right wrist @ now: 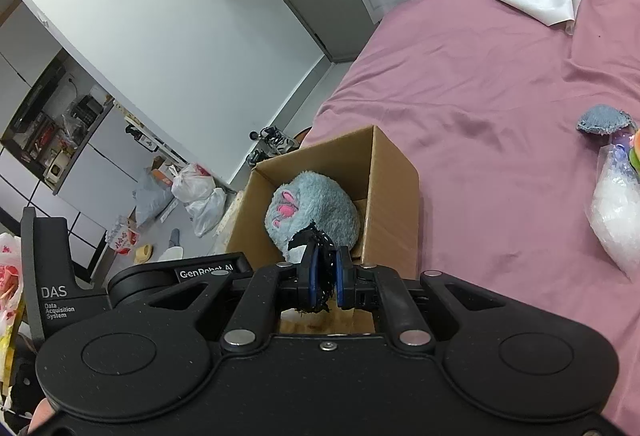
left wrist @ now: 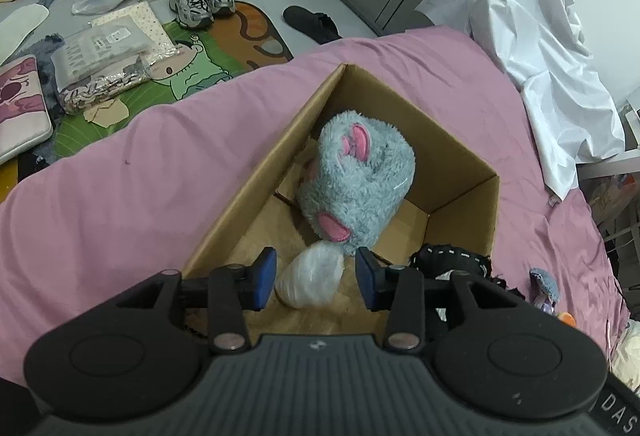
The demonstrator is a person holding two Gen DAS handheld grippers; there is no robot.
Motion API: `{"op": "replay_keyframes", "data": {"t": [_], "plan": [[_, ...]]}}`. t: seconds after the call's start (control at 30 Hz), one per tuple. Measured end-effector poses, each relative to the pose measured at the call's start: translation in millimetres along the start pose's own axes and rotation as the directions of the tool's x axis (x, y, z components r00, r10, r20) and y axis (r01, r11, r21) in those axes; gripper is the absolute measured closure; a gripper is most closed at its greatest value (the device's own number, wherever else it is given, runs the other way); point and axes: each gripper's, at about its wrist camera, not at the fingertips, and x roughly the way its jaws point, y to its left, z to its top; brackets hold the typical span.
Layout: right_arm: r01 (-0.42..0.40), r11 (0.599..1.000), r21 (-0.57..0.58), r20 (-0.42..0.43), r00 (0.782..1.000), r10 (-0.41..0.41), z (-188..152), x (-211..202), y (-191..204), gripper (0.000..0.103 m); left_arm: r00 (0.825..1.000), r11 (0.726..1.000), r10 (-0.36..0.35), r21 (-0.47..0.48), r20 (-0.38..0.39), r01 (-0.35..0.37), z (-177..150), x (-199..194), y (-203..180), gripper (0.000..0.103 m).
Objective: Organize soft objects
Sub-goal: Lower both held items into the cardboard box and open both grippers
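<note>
I have the left gripper (left wrist: 316, 278) tipped down into the cardboard box (left wrist: 256, 171) that sits on the pink bedsheet (left wrist: 120, 195), and its blue pads stand apart with a small white bundle (left wrist: 310, 282) lying on the box floor between them, touched by neither pad as far as I can see. I read that as a drop: the jaws are clear of it so it can stay where it lies. Just ahead of the fingers the grey plush toy (left wrist: 356, 187) with pink patches already fills the far end of the box. My right gripper (right wrist: 325, 278) is clamped tight on a piece of black fabric (right wrist: 316, 242), held over the near edge of the box, presumably waiting its turn to go in. Well off to that tool's right, a clear bag of white filling (right wrist: 616, 211) and a grey-blue cloth piece (right wrist: 604, 119) lie on the sheet, not yet boxed.
</note>
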Motion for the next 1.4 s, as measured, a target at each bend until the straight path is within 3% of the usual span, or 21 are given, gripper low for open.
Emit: {"op": "replay_keyframes", "data": {"t": [0.17,0.53,1.0,1.07,1.13,1.27,1.4], "plan": [[0.007,1.0,0.003,-0.009,1.0,-0.007,1,7,2,0.094,1.0,1.0,-0.008,-0.001,0.01,0.008,6,-11,2,0.057],[-0.034,0.999,-0.034,-0.057,0.998,0.032,-6,20,30,0.094,0.998,1.0,-0.008,0.006,0.066,0.007,26,-39,18,0.042],[-0.056,0.998,-0.04,-0.158,0.986,0.049,-19,34,50,0.088,0.998,1.0,0.017,-0.005,0.064,-0.016,28,-61,45,0.035],[-0.047,0.998,-0.038,-0.166,0.985,0.04,-18,34,49,0.079,0.998,1.0,0.017,-0.005,0.068,-0.017,28,-64,45,0.033],[-0.019,0.999,-0.043,-0.154,0.988,0.012,-19,30,48,0.059,0.997,1.0,0.019,-0.004,0.071,-0.019,26,-66,45,0.03],[-0.007,0.999,-0.035,-0.132,0.991,0.002,-18,22,45,0.054,0.997,0.999,0.033,0.012,0.065,-0.034,23,-67,40,0.029],[-0.008,0.999,-0.041,-0.097,0.995,0.004,-15,11,45,0.042,0.993,0.997,0.075,0.03,0.087,-0.078,21,-73,31,0.025]]}}
